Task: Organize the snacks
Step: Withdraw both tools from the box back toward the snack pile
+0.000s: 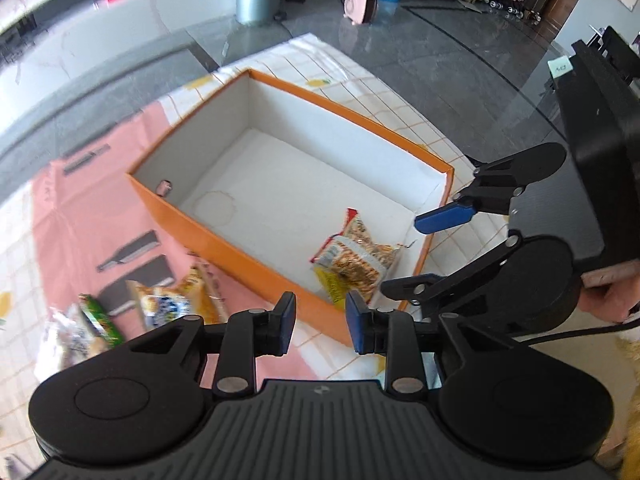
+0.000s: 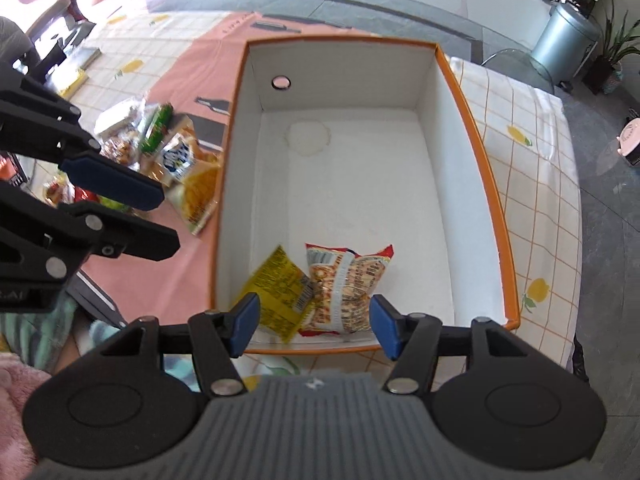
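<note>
An orange box (image 1: 224, 236) with a white inside stands on the table; it also shows in the right wrist view (image 2: 476, 128). Two snack packets lie in its near corner: a red-edged one (image 2: 344, 288) and a yellow one (image 2: 280, 288). In the left wrist view they show as one heap (image 1: 352, 260). My left gripper (image 1: 320, 324) is open and empty, just outside the box's near wall. My right gripper (image 2: 314, 324) is open and empty, above the packets at the box's near edge. More snack packets (image 2: 176, 156) lie in a heap left of the box, also in the left wrist view (image 1: 168, 304).
The table has a pink and checked cloth (image 1: 80, 232). The right gripper shows in the left wrist view (image 1: 432, 248) at the box's right corner. The left gripper shows in the right wrist view (image 2: 136, 216) over the snack heap. A grey bin (image 2: 560, 44) stands on the floor beyond.
</note>
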A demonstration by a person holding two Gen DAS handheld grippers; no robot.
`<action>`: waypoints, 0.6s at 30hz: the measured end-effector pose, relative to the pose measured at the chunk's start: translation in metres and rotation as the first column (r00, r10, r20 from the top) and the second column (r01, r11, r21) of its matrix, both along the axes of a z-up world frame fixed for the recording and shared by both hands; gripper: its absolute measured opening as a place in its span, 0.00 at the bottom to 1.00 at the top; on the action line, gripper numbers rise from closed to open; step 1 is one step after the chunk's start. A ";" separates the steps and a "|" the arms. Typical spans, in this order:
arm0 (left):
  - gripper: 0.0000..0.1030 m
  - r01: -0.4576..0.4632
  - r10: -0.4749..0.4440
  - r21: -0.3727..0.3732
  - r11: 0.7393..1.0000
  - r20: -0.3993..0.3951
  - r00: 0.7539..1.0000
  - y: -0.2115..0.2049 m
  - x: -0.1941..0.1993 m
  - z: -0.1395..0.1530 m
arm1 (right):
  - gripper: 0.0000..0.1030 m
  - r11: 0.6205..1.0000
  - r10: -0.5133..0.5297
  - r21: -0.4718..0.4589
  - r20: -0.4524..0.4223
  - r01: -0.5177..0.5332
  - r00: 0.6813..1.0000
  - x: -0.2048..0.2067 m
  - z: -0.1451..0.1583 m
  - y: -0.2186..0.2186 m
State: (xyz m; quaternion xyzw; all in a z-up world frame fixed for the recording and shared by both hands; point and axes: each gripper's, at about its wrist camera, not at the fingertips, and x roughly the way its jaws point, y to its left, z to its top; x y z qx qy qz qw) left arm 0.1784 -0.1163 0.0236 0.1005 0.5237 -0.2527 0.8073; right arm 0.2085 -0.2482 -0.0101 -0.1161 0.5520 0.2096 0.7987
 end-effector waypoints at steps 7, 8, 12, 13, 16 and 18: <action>0.36 -0.067 0.062 0.032 0.997 0.140 0.988 0.049 -0.048 0.022 | 0.57 0.987 -0.051 0.156 0.063 0.041 0.997 -0.045 0.025 0.030; 0.36 -0.084 0.079 0.027 0.996 0.146 0.986 0.057 -0.053 0.023 | 0.57 0.982 -0.060 0.183 0.063 0.047 0.996 -0.050 0.027 0.036; 0.36 -0.179 0.179 -0.012 0.984 0.158 0.971 0.096 -0.071 0.022 | 0.57 0.967 -0.101 0.246 0.111 0.071 0.989 -0.072 0.025 0.058; 0.37 -0.206 0.209 -0.032 0.978 0.153 0.966 0.105 -0.075 0.021 | 0.57 0.962 -0.115 0.261 0.123 0.079 0.986 -0.077 0.023 0.063; 0.39 -0.301 0.313 -0.105 0.948 0.124 0.942 0.135 -0.091 0.012 | 0.57 0.940 -0.160 0.324 0.148 0.105 0.976 -0.094 0.015 0.076; 0.44 -0.381 0.397 -0.134 0.915 0.120 0.910 0.152 -0.102 0.003 | 0.57 0.936 -0.187 0.331 0.186 0.117 0.965 -0.106 0.007 0.090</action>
